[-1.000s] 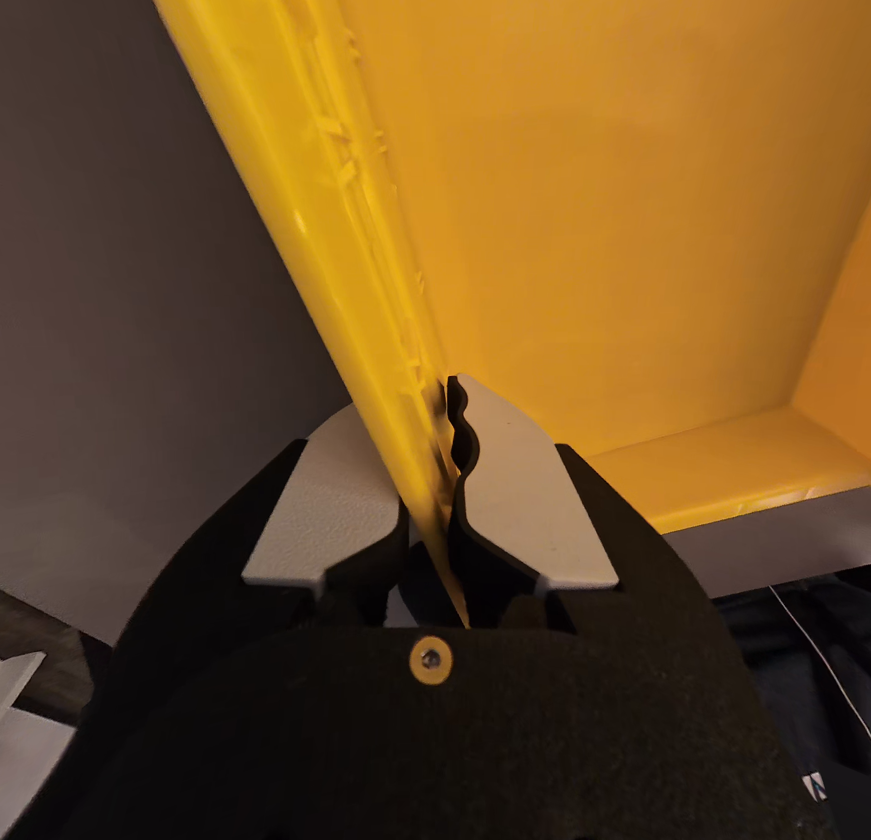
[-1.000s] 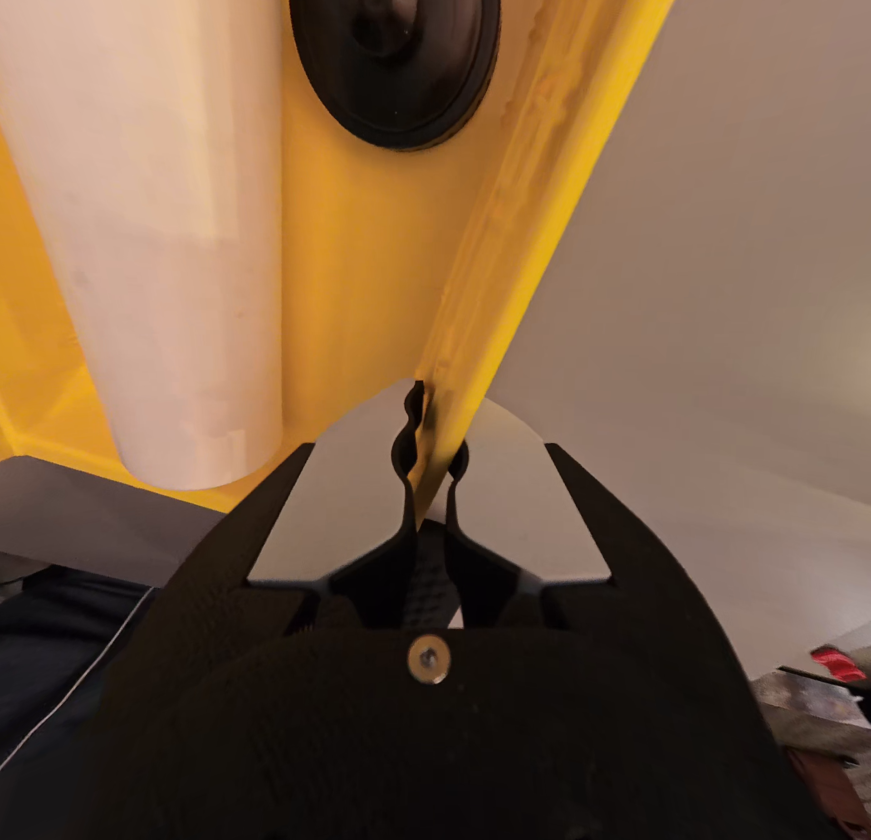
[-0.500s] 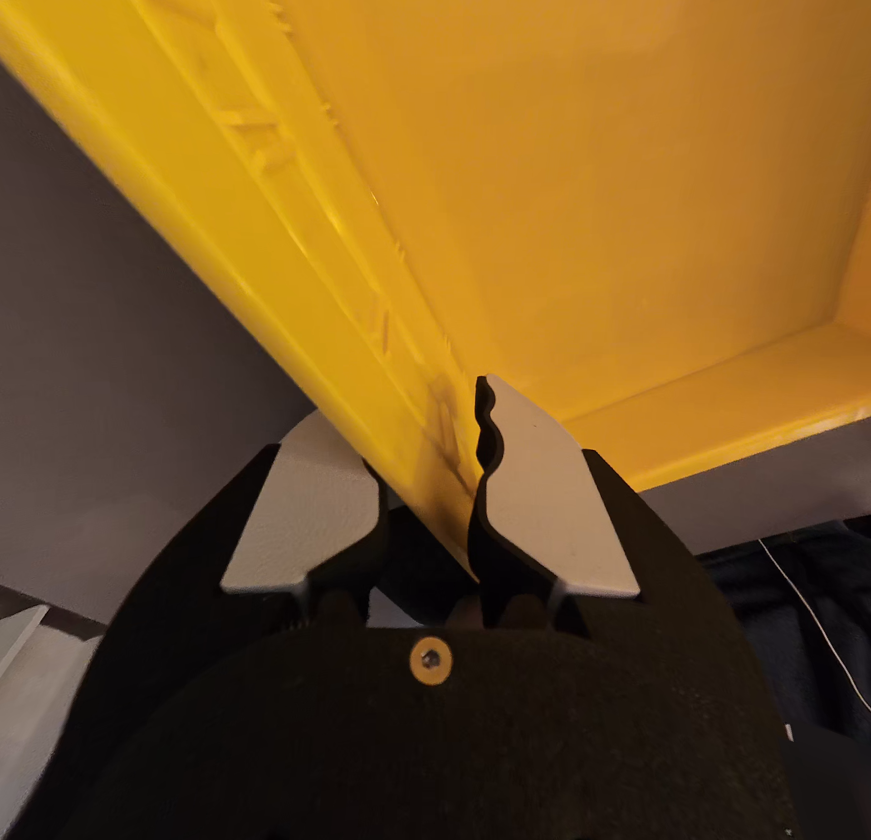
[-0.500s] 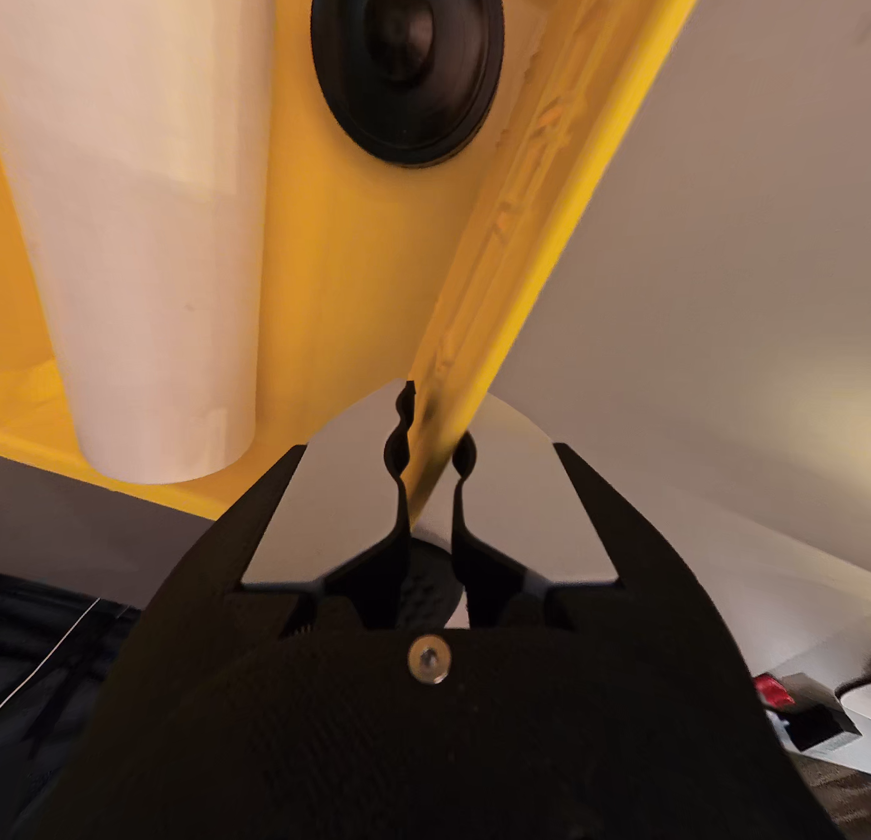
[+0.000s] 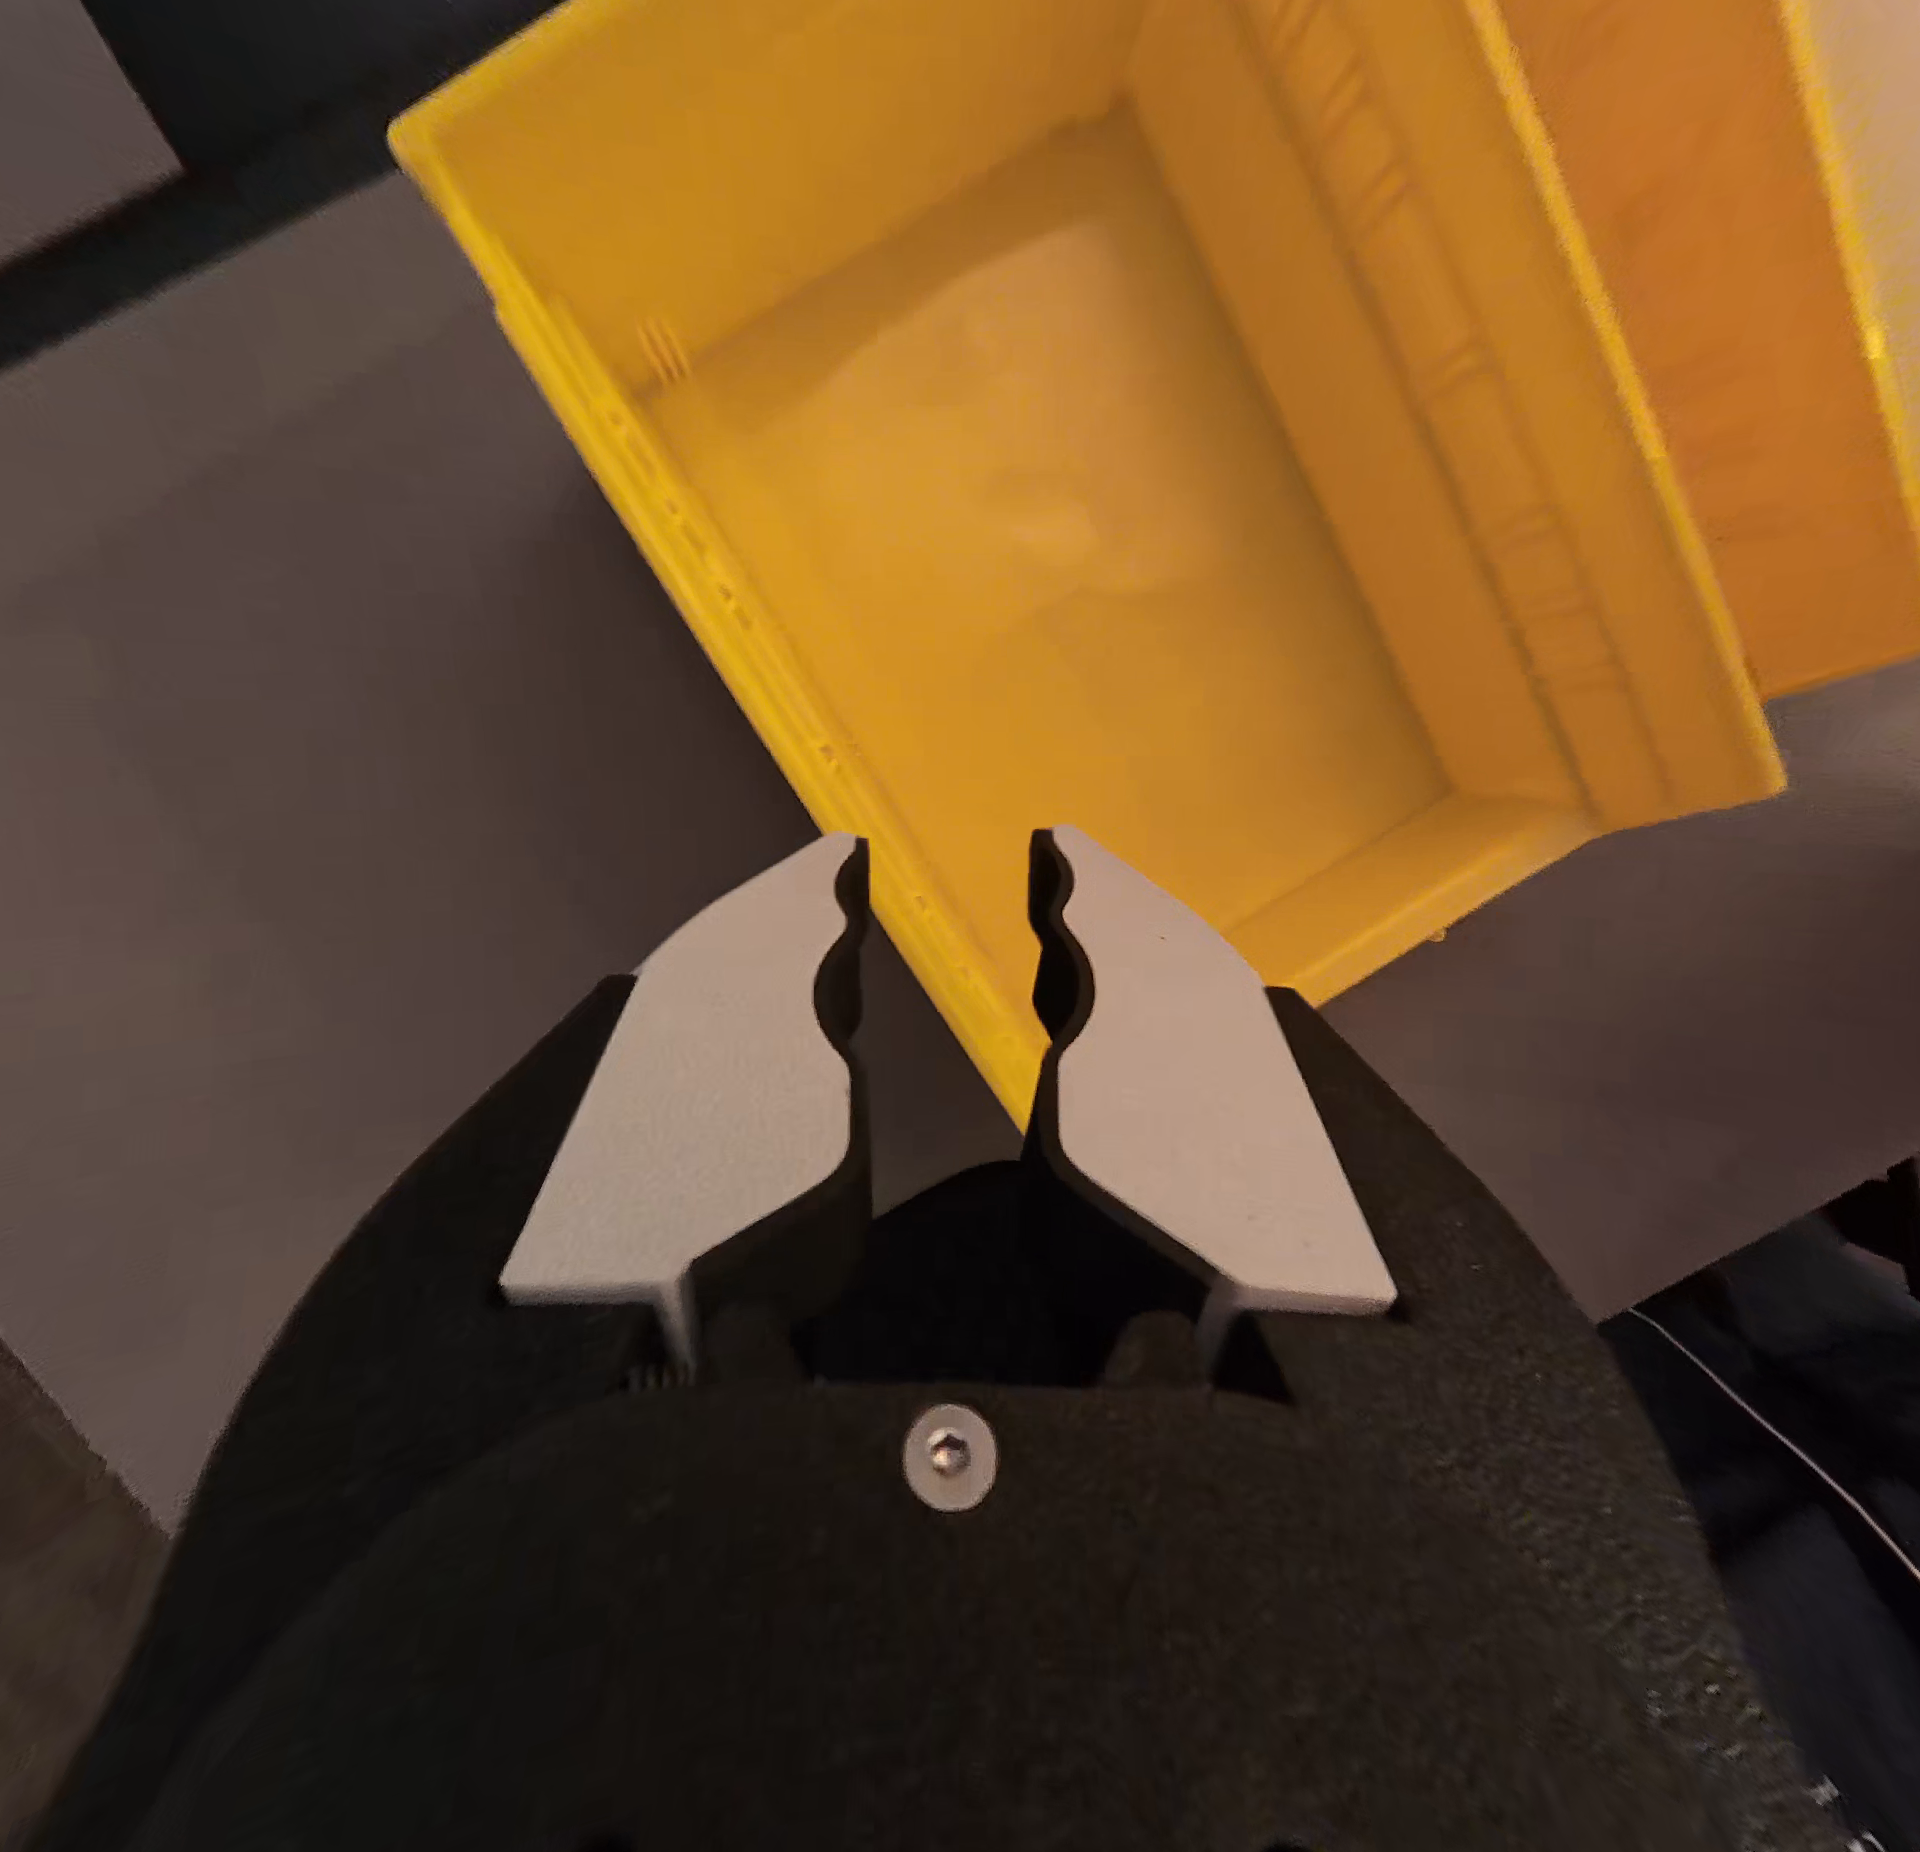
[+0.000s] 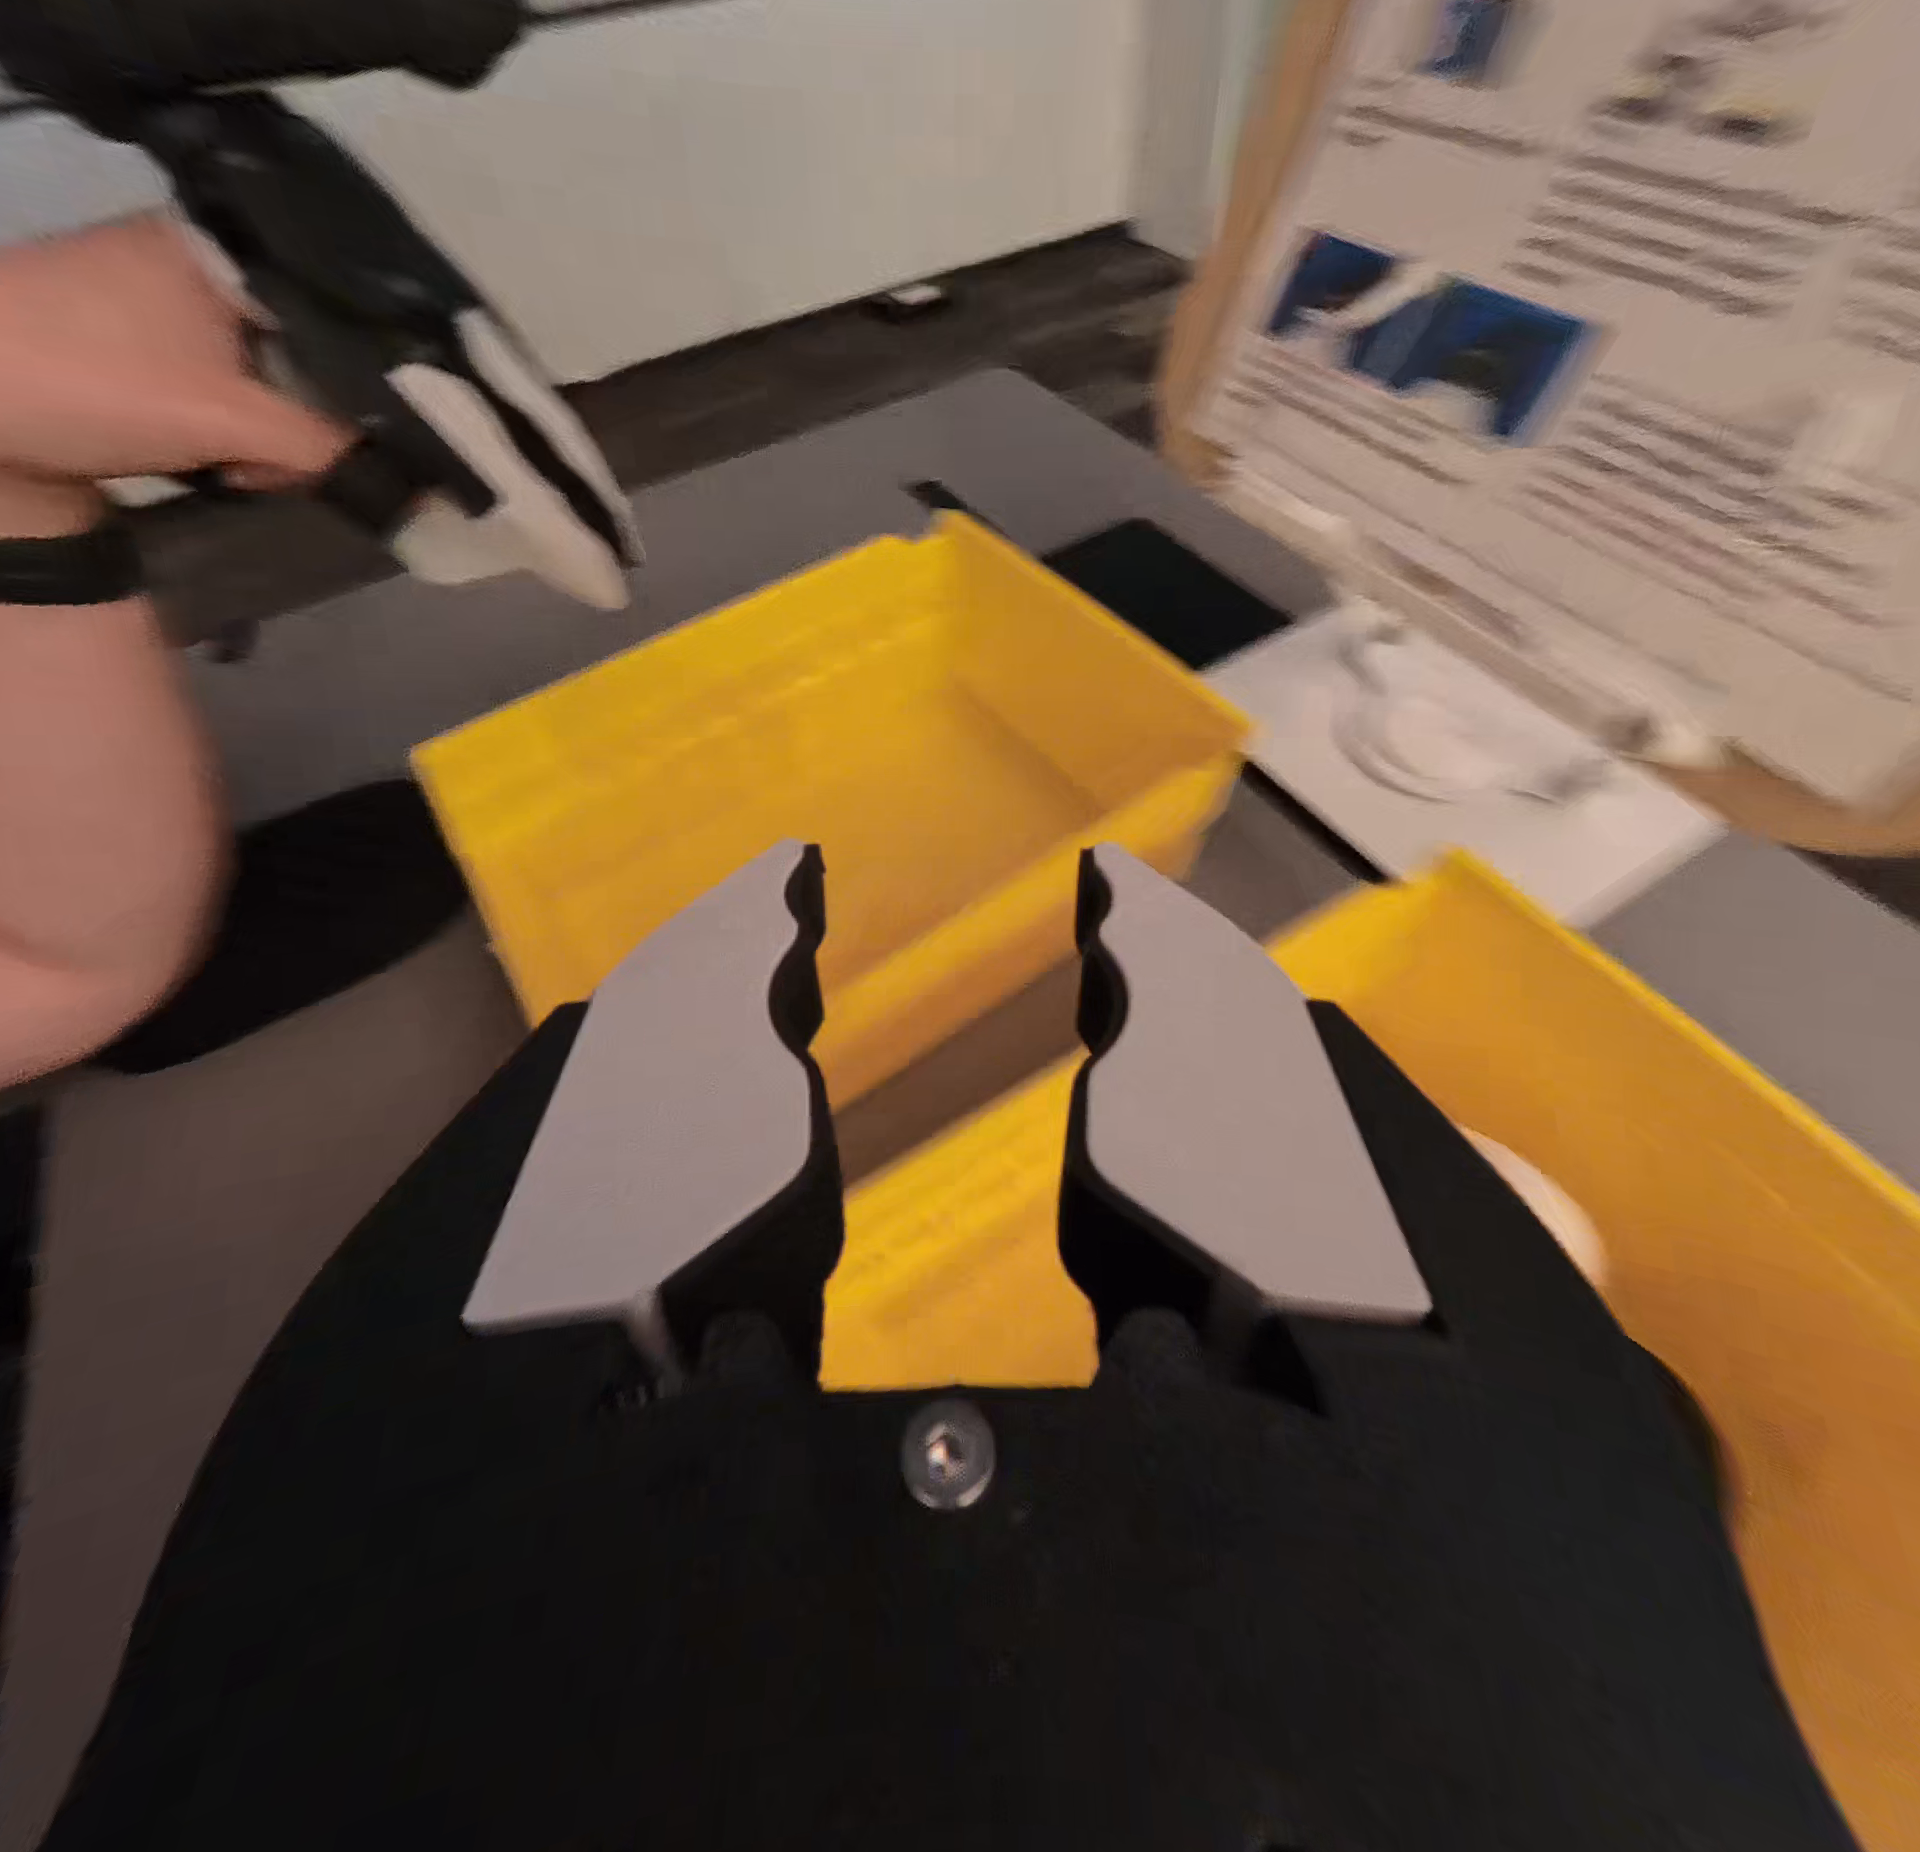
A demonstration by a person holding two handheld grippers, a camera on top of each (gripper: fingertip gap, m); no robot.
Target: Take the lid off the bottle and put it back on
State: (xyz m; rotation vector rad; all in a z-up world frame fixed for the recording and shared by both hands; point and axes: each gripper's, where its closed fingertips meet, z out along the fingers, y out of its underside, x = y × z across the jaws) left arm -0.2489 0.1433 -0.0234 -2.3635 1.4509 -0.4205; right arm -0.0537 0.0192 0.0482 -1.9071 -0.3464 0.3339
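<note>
Both grippers are hanging spread apart and holding nothing: the left gripper (image 5: 945, 955) over an empty yellow bin (image 5: 1039, 555), the right gripper (image 6: 951, 955) over a nearer bin (image 6: 1621, 1127). Only a pale round bit of the bottle (image 6: 1538, 1210) is peeking out inside that nearer bin. It is probably light, smooth and slippery. Pinching its middle looks safest. I cannot see the lid.

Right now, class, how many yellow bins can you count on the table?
2. The far yellow bin sits empty in the middle of the table; the near yellow bin lies just in front of it, at lower right, running off frame. Others may be hidden.
</note>
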